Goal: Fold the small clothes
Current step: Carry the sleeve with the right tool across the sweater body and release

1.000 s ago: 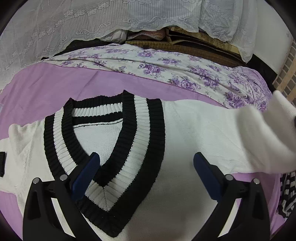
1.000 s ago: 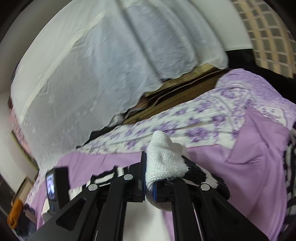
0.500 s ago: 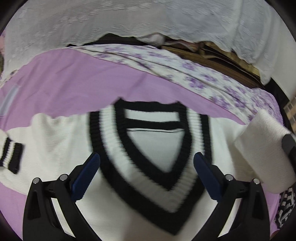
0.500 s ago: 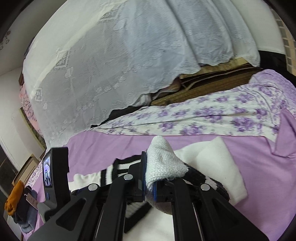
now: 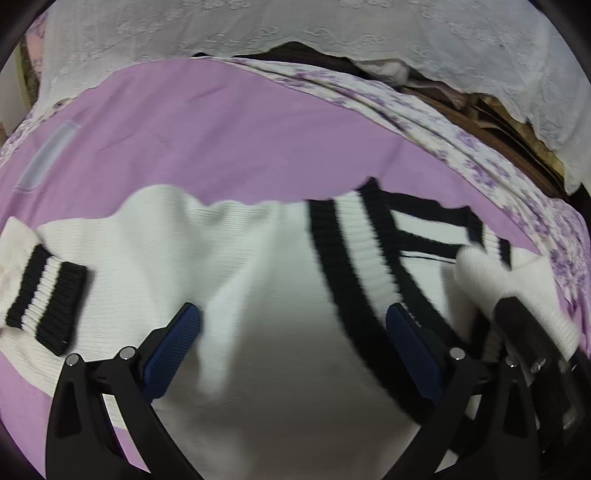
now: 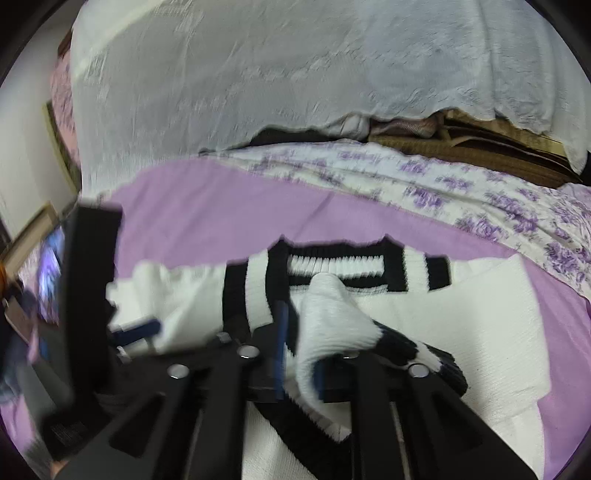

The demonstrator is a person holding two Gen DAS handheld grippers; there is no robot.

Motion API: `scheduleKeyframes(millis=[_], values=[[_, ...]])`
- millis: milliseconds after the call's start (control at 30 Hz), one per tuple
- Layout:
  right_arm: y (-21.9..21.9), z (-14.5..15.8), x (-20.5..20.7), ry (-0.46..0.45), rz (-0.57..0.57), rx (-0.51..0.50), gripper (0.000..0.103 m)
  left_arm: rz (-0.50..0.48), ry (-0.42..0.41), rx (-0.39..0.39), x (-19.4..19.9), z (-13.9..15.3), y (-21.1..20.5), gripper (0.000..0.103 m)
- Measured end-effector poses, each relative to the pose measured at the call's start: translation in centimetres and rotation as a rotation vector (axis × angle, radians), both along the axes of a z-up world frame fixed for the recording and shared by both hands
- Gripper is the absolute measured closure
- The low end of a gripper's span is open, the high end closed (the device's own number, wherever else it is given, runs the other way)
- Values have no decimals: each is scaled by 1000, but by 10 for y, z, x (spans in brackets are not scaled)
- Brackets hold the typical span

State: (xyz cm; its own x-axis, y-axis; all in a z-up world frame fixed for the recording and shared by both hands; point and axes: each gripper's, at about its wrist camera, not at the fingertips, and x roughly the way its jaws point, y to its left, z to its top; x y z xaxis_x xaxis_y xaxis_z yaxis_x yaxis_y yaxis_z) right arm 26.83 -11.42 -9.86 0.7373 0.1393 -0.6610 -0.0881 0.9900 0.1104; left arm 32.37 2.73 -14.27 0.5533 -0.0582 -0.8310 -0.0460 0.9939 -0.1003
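A white knit sweater (image 5: 258, 280) with a black-striped V collar (image 5: 351, 258) lies flat on the purple sheet (image 5: 221, 129). Its left sleeve ends in a striped cuff (image 5: 48, 295) at the far left. My left gripper (image 5: 291, 314) hovers open over the sweater's left chest, nothing between its blue pads. The right sleeve (image 6: 325, 325) is folded across the chest, just below the collar (image 6: 332, 262). My right gripper (image 6: 301, 332) is around this sleeve. Its jaws are opening, and the sleeve sits loosely between them. The right gripper (image 5: 517, 325) also shows in the left wrist view.
A floral purple-and-white quilt (image 5: 480, 158) borders the sheet at the back. Behind it, a white lace cover (image 5: 332, 22) hangs over stacked dark bedding (image 6: 480, 147). A pale rectangular patch (image 5: 48, 155) lies on the sheet at far left.
Both grippers swept left across the sweater. The right one carried the sleeve over the chest to the collar, and its jaws have parted. The left cuff has come into the left wrist view.
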Motion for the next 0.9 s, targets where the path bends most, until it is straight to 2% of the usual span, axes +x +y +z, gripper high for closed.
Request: scheduleKeyframes(millis=[33,133,233,300,367,433,467,500,567,600,667,767,800,833,900], values=[[-2,1,-3,-6,7,-10,66,-4,-5,2,-2,0,2,4],[-12,17,-18,-41,49,42,43,-4,-27,-17,-8,6,5,4],[-18,40,-35,-113,113,72,38,8,-47,37,-11,11,2,4],[-30,55,-45,-153,131,140,36,23,-56,72,-14,14,0,4],[-40,60,-48,-157,116,184,35,17,-82,85,-21,21,0,4],[-46,57,-47,-120,172,293,33,2,-105,96,-29,28,-2,4],[-41,55,-46,-97,192,301,32,-11,-113,103,-31,29,-5,4],[-18,51,-42,-56,216,188,30,-32,-115,117,-36,30,-8,4],[5,50,-37,-86,209,8,30,-57,-108,155,-44,24,-13,4],[2,50,-31,-75,199,72,30,-29,-84,163,-46,18,-6,4],[-8,45,-24,9,181,192,30,14,-42,139,-47,9,12,4],[-22,43,-34,16,223,261,30,71,-9,33,-49,5,39,4],[-28,44,-39,16,232,276,28,73,-11,11,-50,7,42,4],[-28,43,-42,24,251,253,19,70,-18,9,-51,8,41,4],[-21,38,-42,75,313,231,15,45,-53,49,-58,16,30,4]])
